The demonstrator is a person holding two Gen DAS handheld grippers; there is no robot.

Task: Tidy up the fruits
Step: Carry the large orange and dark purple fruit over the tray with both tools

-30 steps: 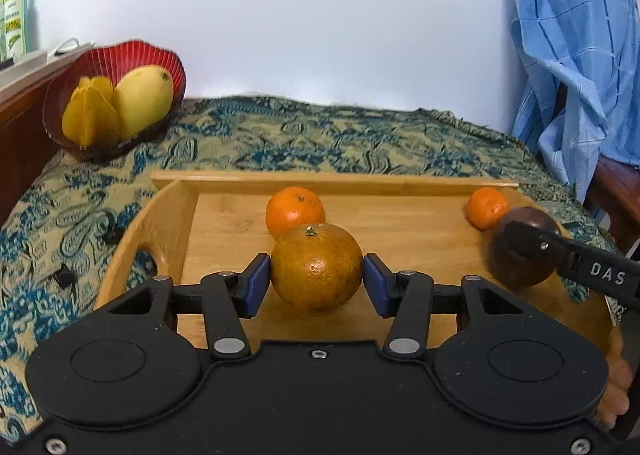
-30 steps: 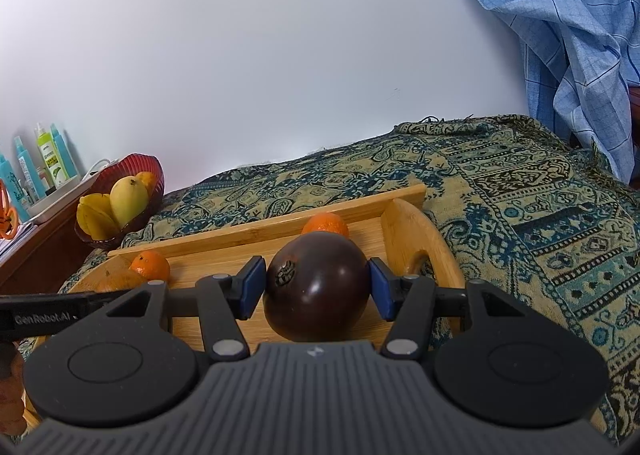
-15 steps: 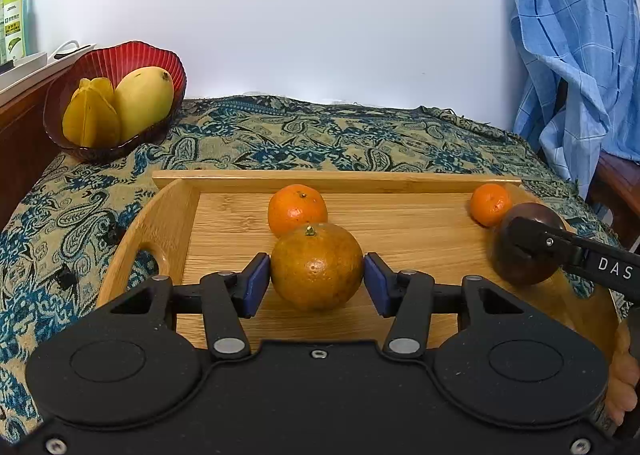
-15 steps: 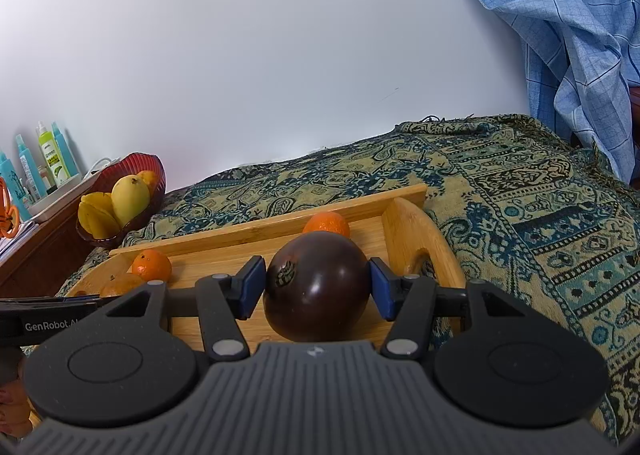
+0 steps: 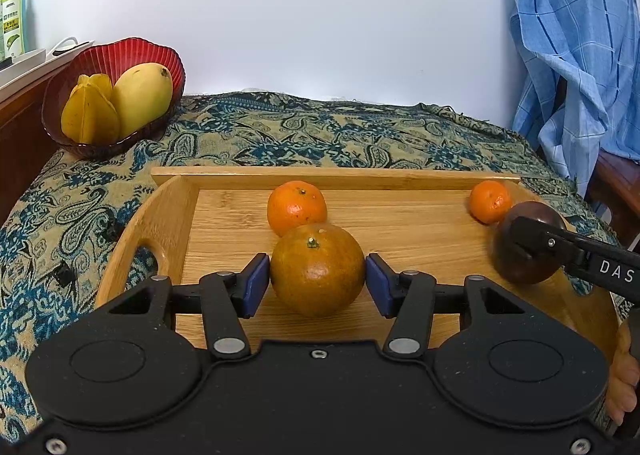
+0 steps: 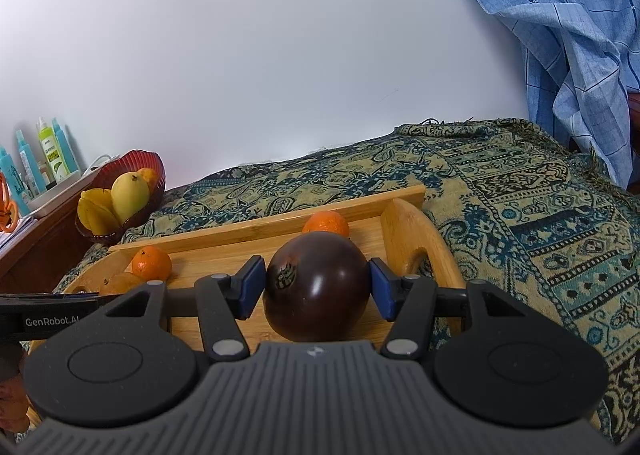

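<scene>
A wooden tray (image 5: 332,177) lies on the patterned cloth. A large brownish orange (image 5: 318,271) rests on its floor with my left gripper (image 5: 318,281) around it, both blue pads touching its sides. At the tray's right end a dark purple round fruit (image 6: 320,295) sits on the floor between the pads of my right gripper (image 6: 317,287), which touch it on both sides. In the left wrist view that fruit (image 5: 520,271) shows behind a right finger (image 5: 536,239). Two small mandarins (image 5: 297,207) (image 5: 490,201) lie loose near the tray's far wall.
A red bowl (image 5: 132,55) at the back left holds a mango (image 5: 142,97) and a starfruit (image 5: 90,111). Bottles (image 6: 52,157) stand on a shelf beyond it. A blue checked cloth (image 5: 580,55) hangs at the right. A person's hand (image 5: 622,375) shows at the right edge.
</scene>
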